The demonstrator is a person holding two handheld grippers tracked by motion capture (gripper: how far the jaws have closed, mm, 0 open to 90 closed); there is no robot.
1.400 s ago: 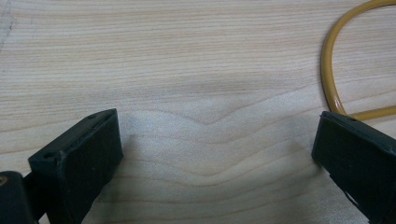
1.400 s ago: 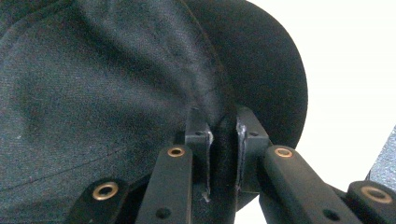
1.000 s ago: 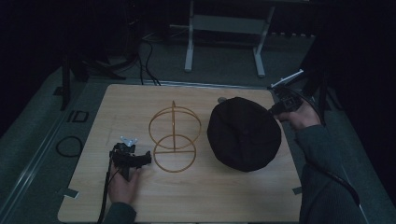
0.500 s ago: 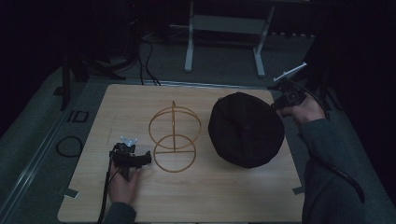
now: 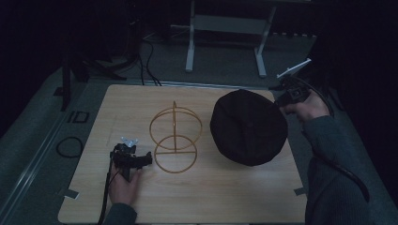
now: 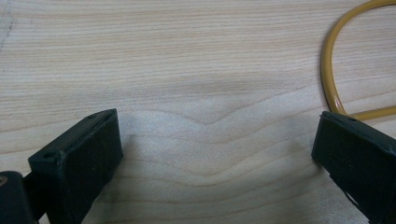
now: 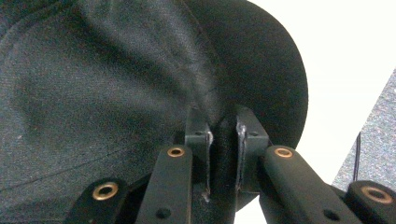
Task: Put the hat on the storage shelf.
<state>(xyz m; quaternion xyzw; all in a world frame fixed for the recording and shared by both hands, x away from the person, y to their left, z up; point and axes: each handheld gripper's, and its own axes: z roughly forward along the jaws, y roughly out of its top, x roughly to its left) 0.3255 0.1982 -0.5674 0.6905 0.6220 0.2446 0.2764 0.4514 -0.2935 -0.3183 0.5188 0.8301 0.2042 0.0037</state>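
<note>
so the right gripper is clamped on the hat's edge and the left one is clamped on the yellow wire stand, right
Only half right. The left gripper is open on bare table beside the yellow wire stand, as the left gripper view shows. The right gripper is indeed clamped on the hat.

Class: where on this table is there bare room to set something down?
Free: the far-left corner behind the wire stand, and the near strip of the table. Crowded: the right side under the black hat, pinched by the right gripper.
</note>
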